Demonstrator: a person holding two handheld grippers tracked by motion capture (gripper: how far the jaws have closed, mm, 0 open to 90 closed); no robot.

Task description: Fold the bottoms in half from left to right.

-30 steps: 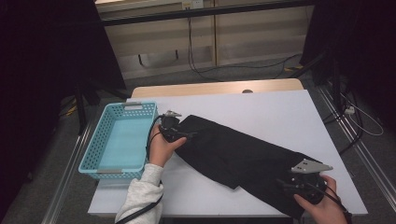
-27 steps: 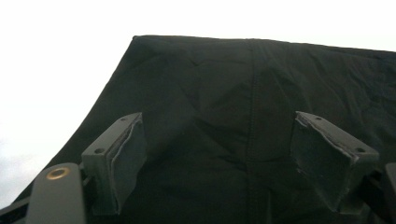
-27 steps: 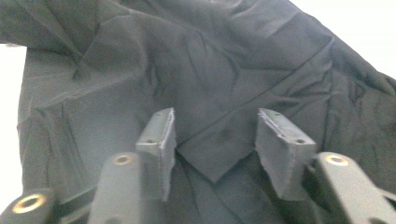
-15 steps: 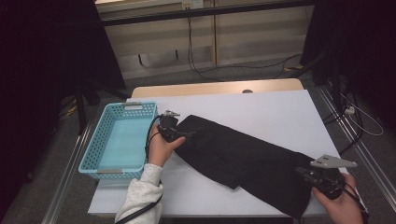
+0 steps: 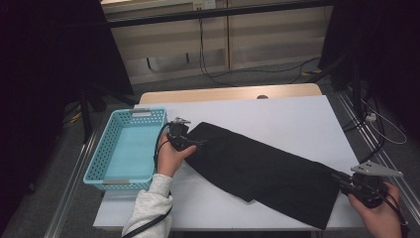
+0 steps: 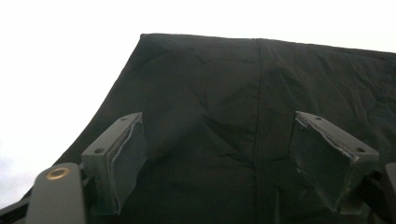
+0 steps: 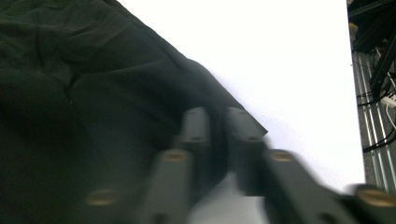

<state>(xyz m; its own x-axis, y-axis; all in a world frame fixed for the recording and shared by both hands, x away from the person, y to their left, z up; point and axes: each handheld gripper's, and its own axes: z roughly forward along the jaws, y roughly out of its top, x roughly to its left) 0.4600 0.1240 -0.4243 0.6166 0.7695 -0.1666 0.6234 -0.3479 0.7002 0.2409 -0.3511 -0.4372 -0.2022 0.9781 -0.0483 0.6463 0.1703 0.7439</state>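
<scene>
A long black cloth [image 5: 257, 171] lies slantwise across the white table [image 5: 277, 114]. My left gripper [image 5: 197, 144] rests at the cloth's upper left end. In the left gripper view its jaws stand wide open [image 6: 218, 123] over the dark fabric [image 6: 210, 84], gripping nothing. My right gripper [image 5: 341, 178] is at the cloth's lower right end, near the table's right edge. In the blurred right gripper view its jaws [image 7: 218, 119] stand a narrow gap apart with the cloth's corner [image 7: 93, 84] between them. These jaws have just been opening.
A light blue mesh basket [image 5: 99, 168] sits at the table's left edge, just left of my left hand. Beyond the table are a wooden strip, cables on the floor and dark stands on both sides. Metal rails run along the table's sides.
My right gripper has moved to the right, and the cloth's lower right end has been drawn out with it toward the table's right edge. The left hand has stayed put.
</scene>
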